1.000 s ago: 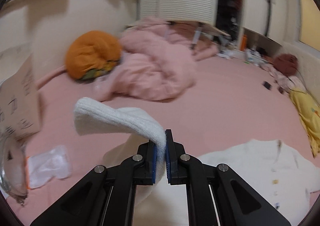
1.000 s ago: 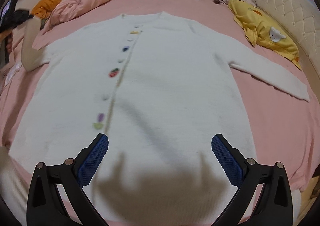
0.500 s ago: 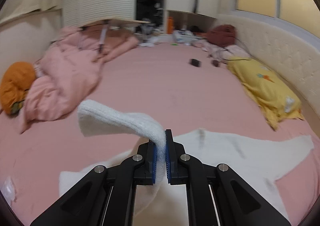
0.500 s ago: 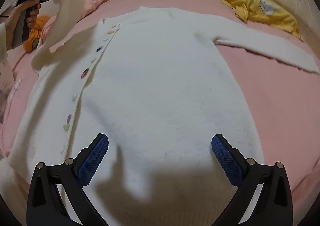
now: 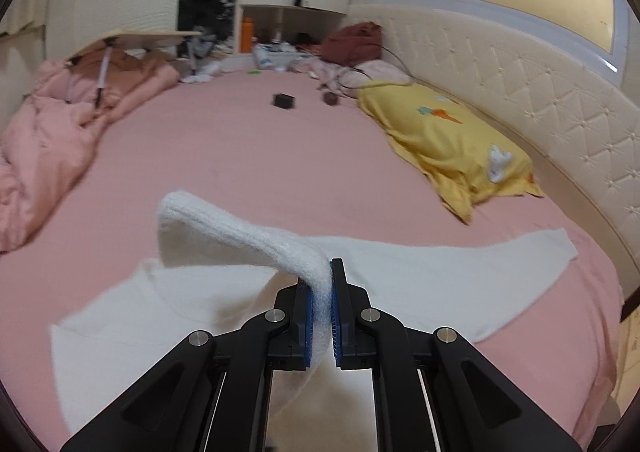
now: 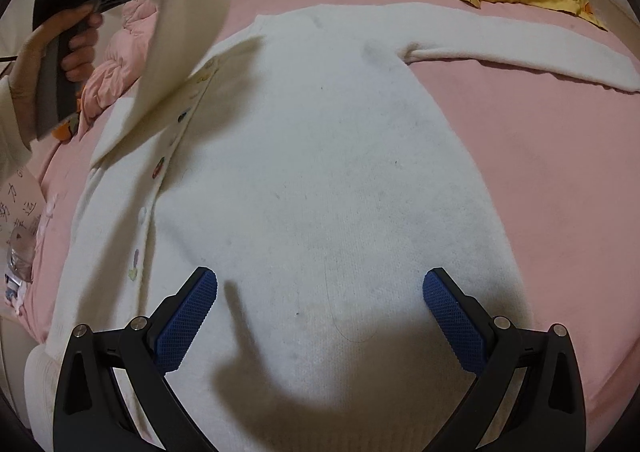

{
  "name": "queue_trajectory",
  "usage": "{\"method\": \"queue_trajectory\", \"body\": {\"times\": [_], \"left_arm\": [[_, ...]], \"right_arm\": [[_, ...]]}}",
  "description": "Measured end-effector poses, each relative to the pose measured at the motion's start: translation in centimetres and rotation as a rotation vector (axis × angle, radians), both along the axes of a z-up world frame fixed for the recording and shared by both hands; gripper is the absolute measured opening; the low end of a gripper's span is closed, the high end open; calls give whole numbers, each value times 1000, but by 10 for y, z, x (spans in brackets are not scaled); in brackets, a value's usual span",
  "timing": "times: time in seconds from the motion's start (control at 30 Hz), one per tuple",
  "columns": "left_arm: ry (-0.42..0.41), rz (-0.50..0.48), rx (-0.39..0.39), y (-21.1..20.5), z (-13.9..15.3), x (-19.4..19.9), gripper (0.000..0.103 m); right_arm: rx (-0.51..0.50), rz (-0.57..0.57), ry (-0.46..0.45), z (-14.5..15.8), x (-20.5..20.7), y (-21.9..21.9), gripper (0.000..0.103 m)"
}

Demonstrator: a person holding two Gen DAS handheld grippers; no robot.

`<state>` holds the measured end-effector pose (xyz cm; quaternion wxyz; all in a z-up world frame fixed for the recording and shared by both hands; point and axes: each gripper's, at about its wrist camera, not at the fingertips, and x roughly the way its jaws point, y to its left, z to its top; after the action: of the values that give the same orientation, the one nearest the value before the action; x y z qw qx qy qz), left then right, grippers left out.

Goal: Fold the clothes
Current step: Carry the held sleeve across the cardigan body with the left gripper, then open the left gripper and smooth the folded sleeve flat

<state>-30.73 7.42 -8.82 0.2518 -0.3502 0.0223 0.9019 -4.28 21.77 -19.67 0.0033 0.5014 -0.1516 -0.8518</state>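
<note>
Cardigan [image 6: 320, 179] sleeve [image 5: 240, 232] is pinched in my left gripper [image 5: 321, 316], lifted above its body; right gripper [image 6: 320, 312] hangs wide open, empty. Next, I'd lay the sleeve across.

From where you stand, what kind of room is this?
Most likely a bedroom: a white cardigan lies spread on a pink bed with a padded headboard, a yellow pillow and a rumpled pink duvet.

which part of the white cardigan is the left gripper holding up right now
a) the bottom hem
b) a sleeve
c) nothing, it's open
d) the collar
b: the left gripper is shut on the cuff end of one sleeve, lifted off the bed over the cardigan, while the right gripper hangs open above the hem.
</note>
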Motion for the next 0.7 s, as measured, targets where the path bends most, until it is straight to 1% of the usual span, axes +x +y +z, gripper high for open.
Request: {"method": "queue_trajectory", "body": {"times": [0.1, 0.17, 0.2, 0.23, 0.27, 0.37, 0.43, 0.47, 0.53, 0.57, 0.6, 0.63, 0.67, 0.7], "left_arm": [[-9, -17, -14, 21, -18, 8, 8], [2, -25, -96, 38, -36, 11, 8], [-1, -38, -152, 48, -48, 14, 8], [-8, -51, -183, 54, -59, 16, 8], [-29, -65, -198, 61, -71, 18, 8], [-43, -68, -243, 74, -89, 22, 8], [-29, -72, -294, 86, -100, 26, 8], [-20, -92, -338, 96, -107, 30, 9], [-15, -135, -406, 112, -115, 37, 25], [-7, -165, -437, 121, -118, 41, 51], [17, -199, -472, 133, -120, 49, 70], [76, -229, -489, 143, -117, 59, 74], [105, -258, -485, 147, -114, 64, 80], [126, -302, -472, 154, -111, 71, 83]], "right_arm": [[-2, 2, -1, 0, -2, 0, 103], [-3, 2, 0, -1, -1, 0, 103], [-2, 2, 0, -1, -1, 0, 103], [0, 2, 0, -1, -1, -1, 103], [2, 3, 0, -1, 0, -1, 103], [1, 2, 0, -2, 0, -1, 103], [0, 1, 1, -2, 0, 0, 103], [0, 1, 1, -2, 0, -1, 103], [0, 3, 1, -2, 0, -1, 103], [-2, 2, 2, -2, 0, 0, 103], [-3, 1, 2, -2, 0, 0, 103], [-5, 1, 2, -2, 0, 1, 103], [-6, 1, 2, -2, 0, 1, 103], [-6, 1, 2, -2, -1, 1, 103]]}}
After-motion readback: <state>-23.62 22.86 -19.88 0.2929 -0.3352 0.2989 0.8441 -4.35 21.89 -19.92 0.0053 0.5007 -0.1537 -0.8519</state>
